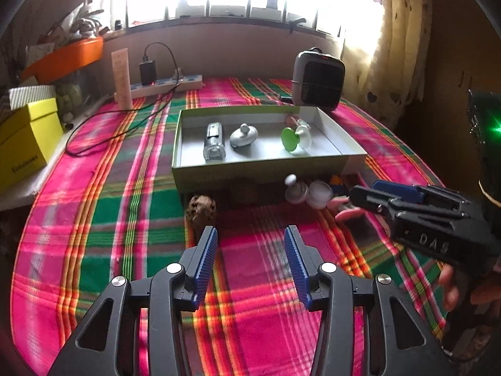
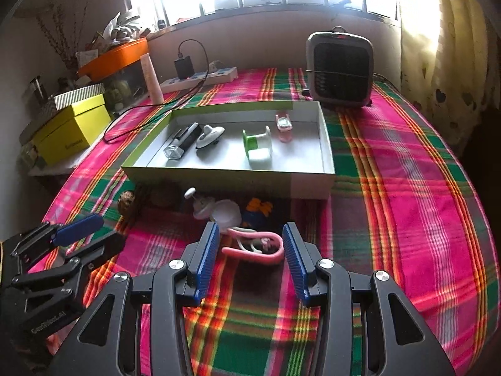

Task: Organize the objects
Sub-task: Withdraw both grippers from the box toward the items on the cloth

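An open white box [image 1: 350, 153] [image 2: 325, 144] on the plaid cloth holds a clear flashlight-like item [image 1: 214, 144] [image 2: 183, 144], a grey-white disc toy [image 1: 243, 135] [image 2: 209, 136], a green-white spool [image 1: 292, 138] [image 2: 258, 145] and a small pink item [image 2: 283, 127]. In front of the box lie a brown cone [image 1: 201, 211] [image 2: 126, 202], white round pieces [image 1: 308, 191] [image 2: 219, 210], an orange-blue toy [image 2: 258, 210] and a pink loop [image 1: 346, 211] [image 2: 260, 247]. My left gripper [image 1: 250, 250] is open and empty over the cloth. My right gripper [image 2: 249, 250] is open, with the pink loop between its fingertips.
A grey heater [image 1: 317, 76] [image 2: 339, 69] stands behind the box. A power strip with charger and cable [image 1: 166, 83] [image 2: 200, 75], a tall pale tube [image 1: 121, 78], a yellow box [image 1: 26, 138] [image 2: 73, 128] and an orange tray [image 1: 67, 56] crowd the left. A curtain [image 1: 397, 47] hangs at right.
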Demonstrator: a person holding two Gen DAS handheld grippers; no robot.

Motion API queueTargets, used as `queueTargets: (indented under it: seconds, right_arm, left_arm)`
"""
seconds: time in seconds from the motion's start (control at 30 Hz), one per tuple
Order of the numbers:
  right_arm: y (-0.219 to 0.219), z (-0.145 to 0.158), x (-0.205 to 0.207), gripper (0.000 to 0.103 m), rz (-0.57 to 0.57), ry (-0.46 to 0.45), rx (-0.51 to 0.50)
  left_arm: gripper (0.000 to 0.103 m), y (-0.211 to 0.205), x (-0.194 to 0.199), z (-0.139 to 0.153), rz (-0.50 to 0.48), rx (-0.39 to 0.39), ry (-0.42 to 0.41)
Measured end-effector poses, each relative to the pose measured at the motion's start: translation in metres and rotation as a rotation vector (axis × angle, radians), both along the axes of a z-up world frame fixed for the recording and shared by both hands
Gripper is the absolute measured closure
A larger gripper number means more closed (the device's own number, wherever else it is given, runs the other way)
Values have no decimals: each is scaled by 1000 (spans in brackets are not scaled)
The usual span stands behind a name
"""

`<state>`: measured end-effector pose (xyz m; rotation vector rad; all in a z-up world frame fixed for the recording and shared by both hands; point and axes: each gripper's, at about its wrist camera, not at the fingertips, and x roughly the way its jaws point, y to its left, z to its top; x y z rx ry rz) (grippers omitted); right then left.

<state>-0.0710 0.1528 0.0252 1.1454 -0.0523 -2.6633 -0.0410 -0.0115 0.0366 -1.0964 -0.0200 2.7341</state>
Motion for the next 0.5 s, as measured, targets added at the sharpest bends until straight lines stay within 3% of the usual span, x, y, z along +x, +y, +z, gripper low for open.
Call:
queueTargets:
  seconds: [0.5]
  right_arm:
    - [0, -14, -8, 57, 71, -33, 8]
  left_arm:
    - [57, -32, 0, -19, 63, 60, -48]
